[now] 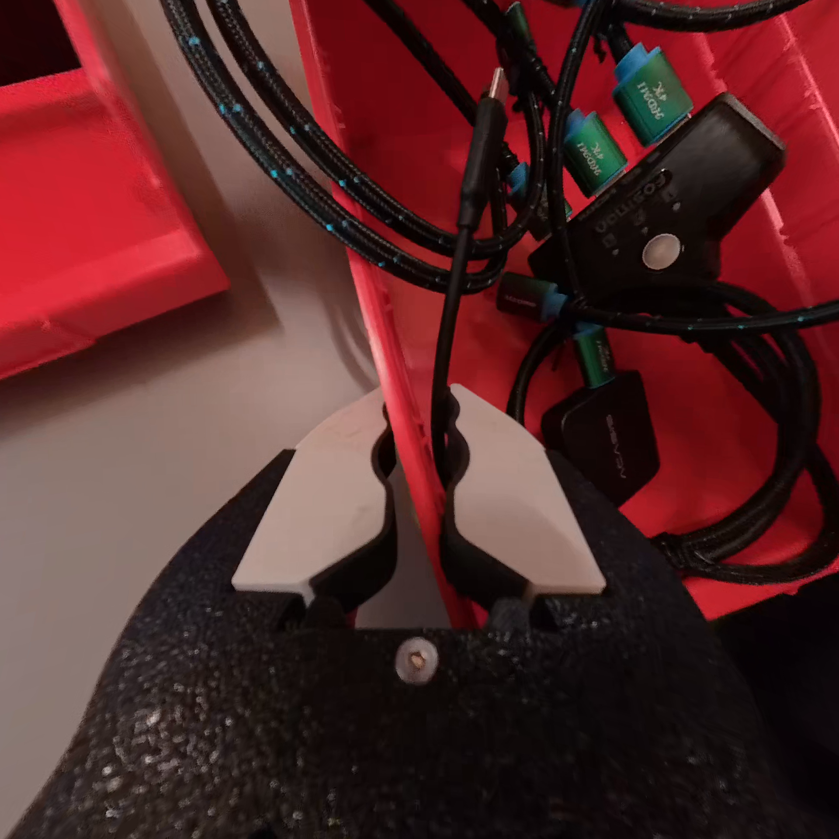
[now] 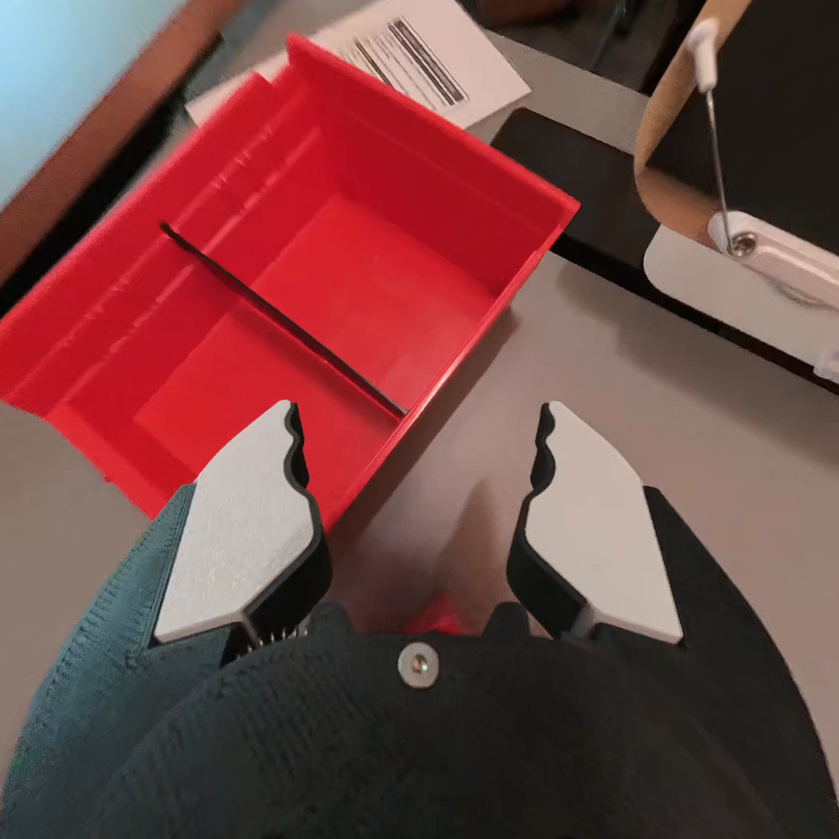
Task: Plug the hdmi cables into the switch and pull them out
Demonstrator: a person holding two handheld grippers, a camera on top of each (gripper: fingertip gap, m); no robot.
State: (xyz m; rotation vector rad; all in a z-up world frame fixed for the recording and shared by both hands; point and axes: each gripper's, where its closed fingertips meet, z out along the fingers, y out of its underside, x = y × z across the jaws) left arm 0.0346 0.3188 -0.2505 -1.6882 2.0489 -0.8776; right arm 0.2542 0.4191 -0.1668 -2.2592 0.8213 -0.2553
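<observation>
My left gripper (image 1: 420, 399) is nearly closed over the left wall of a red bin (image 1: 454, 54), with a thin black cable between its fingers against the right pad. The cable ends ahead in a small free plug (image 1: 497, 86). Inside the bin lies a black HDMI switch (image 1: 658, 204) with a round button, with green HDMI plugs (image 1: 651, 102) at its far side. A second black box (image 1: 604, 436) has a green plug in it. Black braided cables (image 1: 281, 136) loop over the bin wall. My right gripper (image 2: 420, 408) is open and empty above the table.
A second, empty red bin (image 2: 522, 295) with a dark divider (image 2: 281, 318) sits just ahead of the right gripper; it also shows in the left wrist view (image 1: 91, 204). Behind it lies a white printed sheet (image 2: 431, 59). A white stand (image 2: 749, 268) and dark pad are at the right.
</observation>
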